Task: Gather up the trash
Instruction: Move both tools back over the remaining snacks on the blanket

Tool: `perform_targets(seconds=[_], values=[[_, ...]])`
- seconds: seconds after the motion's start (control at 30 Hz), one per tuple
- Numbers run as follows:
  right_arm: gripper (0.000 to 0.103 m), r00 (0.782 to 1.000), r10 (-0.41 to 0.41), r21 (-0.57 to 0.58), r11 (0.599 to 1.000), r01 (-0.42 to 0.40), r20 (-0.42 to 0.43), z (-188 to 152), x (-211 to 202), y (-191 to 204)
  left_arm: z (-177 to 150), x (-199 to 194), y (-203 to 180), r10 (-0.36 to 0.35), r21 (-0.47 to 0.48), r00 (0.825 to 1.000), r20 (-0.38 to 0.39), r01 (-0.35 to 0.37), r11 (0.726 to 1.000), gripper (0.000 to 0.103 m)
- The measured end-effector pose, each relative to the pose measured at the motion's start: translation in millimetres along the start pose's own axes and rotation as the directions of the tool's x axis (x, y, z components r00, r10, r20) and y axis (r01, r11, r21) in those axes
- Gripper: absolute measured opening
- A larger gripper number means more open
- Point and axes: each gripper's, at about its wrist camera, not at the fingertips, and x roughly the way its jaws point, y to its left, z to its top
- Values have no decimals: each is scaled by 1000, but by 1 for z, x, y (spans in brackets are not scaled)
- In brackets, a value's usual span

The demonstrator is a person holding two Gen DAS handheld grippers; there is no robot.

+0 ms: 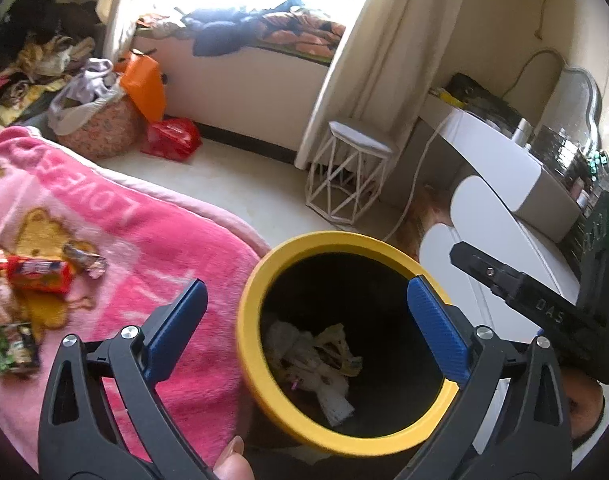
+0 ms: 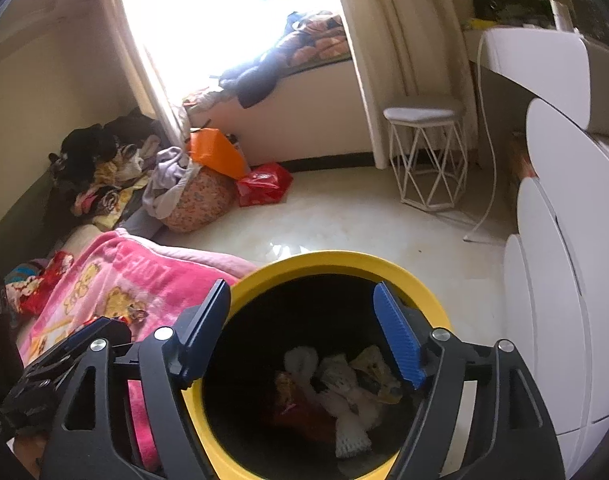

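Trash fills the bottom of a black bin with a yellow rim [image 1: 256,360], which stands on the floor against the edge of a bed covered by a pink blanket [image 1: 152,240].

Left wrist view: the left gripper [image 1: 304,320] hangs over the bin's mouth, its blue-padded jaws spread wide with nothing between them. Directly below, inside the bin, lies crumpled paper and wrappers [image 1: 320,352], which suggests a piece was dropped here. Left of the bin, on the blanket, more litter waits: a red snack packet [image 1: 38,274], a silver foil wrapper [image 1: 86,262] and a green packet [image 1: 12,348]. Right of the bin, part of the right gripper [image 1: 544,312] reaches in. A thumb tip shows at the bottom edge.

Right wrist view: the right gripper [image 2: 304,324] also points down into the bin [image 2: 332,264], jaws apart and empty, poised above a heap of wrappers and white paper [image 2: 344,396]. Left of the bin lies the blanket [image 2: 104,280]; beyond the bin stands a white wire stool [image 2: 424,152]. Both tools probably sit over the opening so that released pieces fall inside.
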Motion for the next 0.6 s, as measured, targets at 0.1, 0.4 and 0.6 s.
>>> perform_targets(seconds=[0.1, 0.4, 0.6], values=[[74, 1000, 16, -21, 1000, -16, 6, 0, -3, 11, 1, -11, 5, 17, -5, 1000, 24, -17, 1000, 92], [76, 998, 62, -95, 994, -61, 10, -3, -8, 49, 4, -42, 27, 76, -20, 994, 83, -74, 997, 92], [77, 996, 91, -138, 986, -89, 5, -4, -8, 70, 6, -58, 42, 110, -42, 988, 111, -106, 994, 92]])
